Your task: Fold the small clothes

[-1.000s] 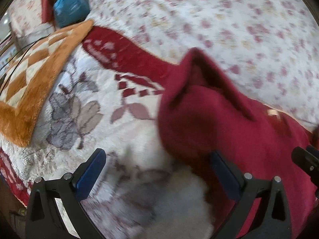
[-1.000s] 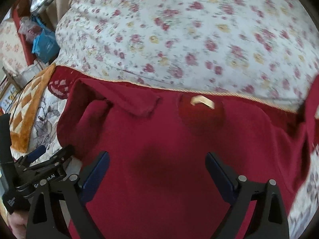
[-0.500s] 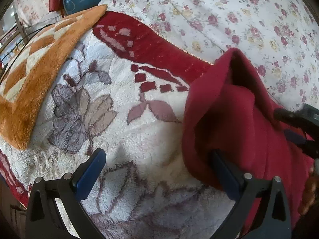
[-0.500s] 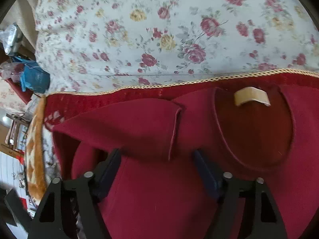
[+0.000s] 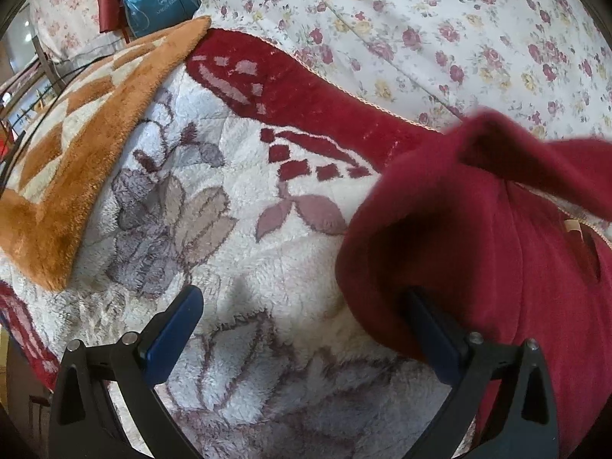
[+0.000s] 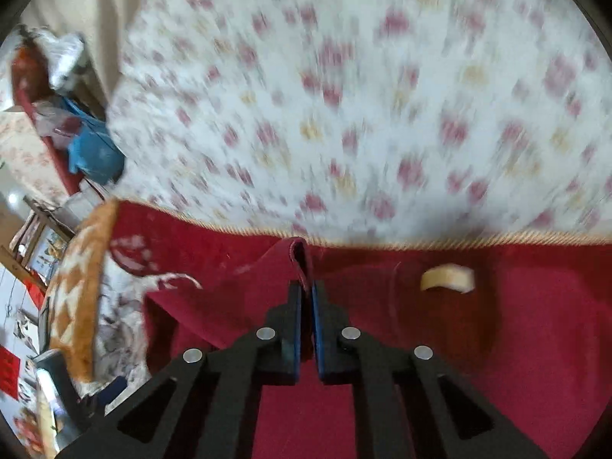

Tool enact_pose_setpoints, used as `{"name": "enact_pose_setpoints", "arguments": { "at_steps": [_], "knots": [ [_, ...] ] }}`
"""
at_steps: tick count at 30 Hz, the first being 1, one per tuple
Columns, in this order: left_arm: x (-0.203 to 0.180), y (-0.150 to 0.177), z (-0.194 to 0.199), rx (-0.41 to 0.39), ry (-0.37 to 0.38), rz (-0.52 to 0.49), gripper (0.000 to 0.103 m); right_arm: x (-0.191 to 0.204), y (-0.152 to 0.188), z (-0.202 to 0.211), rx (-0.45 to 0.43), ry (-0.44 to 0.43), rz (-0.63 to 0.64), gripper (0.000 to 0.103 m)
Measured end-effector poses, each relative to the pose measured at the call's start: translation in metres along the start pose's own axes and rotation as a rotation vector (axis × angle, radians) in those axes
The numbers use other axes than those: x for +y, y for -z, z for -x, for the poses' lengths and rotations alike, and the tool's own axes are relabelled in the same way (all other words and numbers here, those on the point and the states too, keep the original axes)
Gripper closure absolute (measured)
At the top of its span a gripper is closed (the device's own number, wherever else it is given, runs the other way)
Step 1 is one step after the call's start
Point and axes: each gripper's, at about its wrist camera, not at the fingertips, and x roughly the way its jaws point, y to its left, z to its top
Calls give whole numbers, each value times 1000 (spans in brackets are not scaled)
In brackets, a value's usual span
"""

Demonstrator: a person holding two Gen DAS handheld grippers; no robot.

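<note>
A dark red small garment lies on a white fleece blanket with a red border. Its neck label shows in the right wrist view. My right gripper is shut on a fold of the red garment, on its sleeve edge, and lifts it. My left gripper is open; its right finger sits under the bunched left edge of the garment, its left finger is over the blanket.
An orange and white checked blanket lies at the left. A floral sheet covers the bed behind. A blue bag stands at the far left, with furniture beyond the bed edge.
My right gripper has closed on the garment's sleeve fold and raised it. The left gripper stays open at the garment's left edge and has shifted slightly.
</note>
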Motion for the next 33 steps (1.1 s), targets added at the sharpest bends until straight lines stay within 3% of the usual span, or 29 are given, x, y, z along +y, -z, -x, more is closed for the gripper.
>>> {"name": "enact_pose_setpoints", "arguments": {
  "at_steps": [6, 10, 14, 16, 18, 20, 22, 24, 28, 33],
  "knots": [
    [-7, 8, 35, -47, 51, -57, 0, -34, -14, 97, -147, 82, 20, 97],
    [-13, 22, 60, -83, 97, -143, 0, -81, -8, 137, -171, 180, -24, 97],
    [-14, 28, 58, -68, 109, -155, 0, -134, 16, 144, -114, 294, -92, 97],
    [-17, 28, 54, -51, 115, -160, 0, -154, 30, 133, -50, 340, -111, 97],
    [-19, 29, 54, -43, 129, -164, 0, -166, 42, 111, 69, 403, -97, 96],
    [-23, 29, 56, -47, 140, -175, 0, -165, 50, 100, 124, 498, -54, 89],
    [-28, 31, 58, -52, 138, -197, 0, -148, 49, 102, 79, 444, -32, 49],
    [-32, 32, 53, -48, 125, -208, 0, -113, 42, 92, 67, 258, 8, 34],
    [-41, 32, 30, 6, 110, -203, 0, -42, 34, 37, 159, 1, 112, 34],
    [-36, 26, 16, 31, 126, -157, 0, 34, 32, -50, 259, -101, 264, 34]
  ]
}}
